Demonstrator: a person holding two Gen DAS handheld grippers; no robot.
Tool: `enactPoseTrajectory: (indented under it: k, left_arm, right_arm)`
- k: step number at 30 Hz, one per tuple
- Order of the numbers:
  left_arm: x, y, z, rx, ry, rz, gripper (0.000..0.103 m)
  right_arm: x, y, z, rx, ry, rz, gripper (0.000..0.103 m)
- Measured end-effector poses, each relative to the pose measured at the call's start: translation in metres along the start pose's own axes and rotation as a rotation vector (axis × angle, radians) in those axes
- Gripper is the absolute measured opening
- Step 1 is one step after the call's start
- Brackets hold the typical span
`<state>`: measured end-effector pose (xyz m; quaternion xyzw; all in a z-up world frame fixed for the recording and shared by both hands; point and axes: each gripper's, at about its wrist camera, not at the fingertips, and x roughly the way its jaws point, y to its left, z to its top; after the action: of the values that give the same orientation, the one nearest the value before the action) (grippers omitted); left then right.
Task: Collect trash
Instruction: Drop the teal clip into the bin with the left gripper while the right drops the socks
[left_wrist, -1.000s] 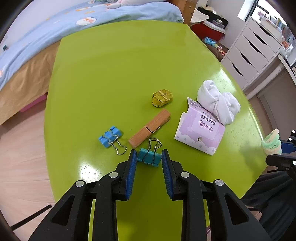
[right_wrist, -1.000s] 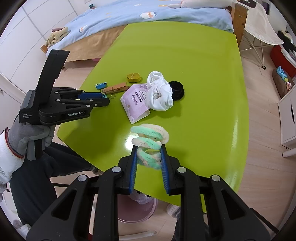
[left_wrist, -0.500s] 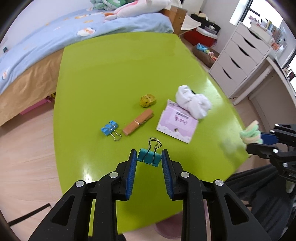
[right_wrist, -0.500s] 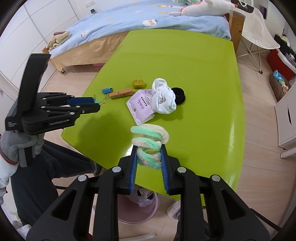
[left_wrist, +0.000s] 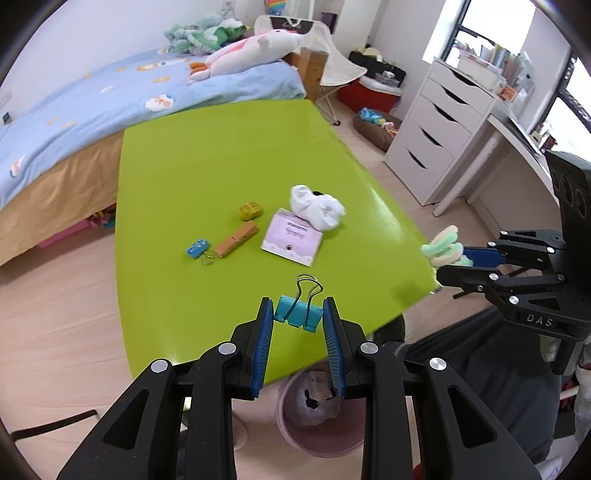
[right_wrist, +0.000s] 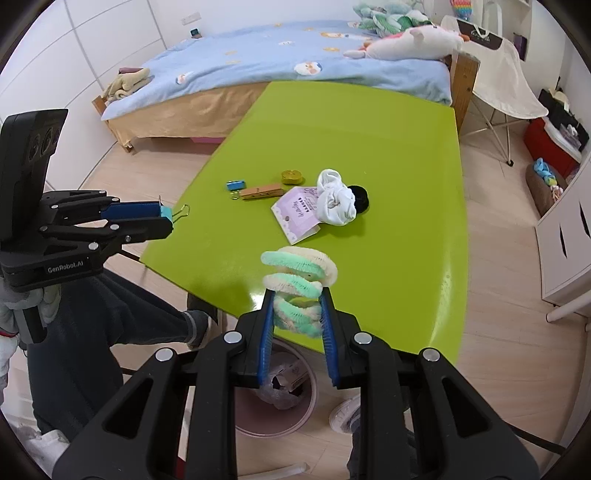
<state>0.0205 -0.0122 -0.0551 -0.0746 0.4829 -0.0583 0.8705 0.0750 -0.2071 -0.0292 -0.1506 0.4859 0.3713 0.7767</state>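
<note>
Left tongs (left_wrist: 297, 314) clamp teal binder clip (left_wrist: 298, 313) above counter (left_wrist: 229, 147) edge; right tongs (right_wrist: 297, 310) pinch green-cream chenille coil (right_wrist: 298, 282); pink bin (left_wrist: 314, 413) below.

— What's your left gripper (left_wrist: 297, 320) pinching?

— A teal binder clip (left_wrist: 298, 316), smooth painted body with thin shiny wire handles. Your pads (left_wrist: 263, 349) are ribbed blue rubber on matt black plastic.

— And your right gripper (right_wrist: 297, 309)?

— A fuzzy, bristly green-and-cream coil (right_wrist: 297, 276), chenille-like.

— The table (left_wrist: 207, 177) under you?

— Glossy green, smooth, mirroring light. On it: an unfinished wooden clothespin (left_wrist: 236, 241), a soft white cloth bundle (left_wrist: 317, 207), a lilac paper packet (left_wrist: 291, 236).
</note>
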Motion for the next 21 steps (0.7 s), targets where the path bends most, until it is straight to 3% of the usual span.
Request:
enactPoseTrajectory:
  k: [21]
  left_arm:
    - [-0.023,-0.05,-0.06,0.065,0.029,-0.096,0.027]
  right_arm:
    - [-0.04,0.019,-0.064,0.042,-0.008,0.021,0.023]
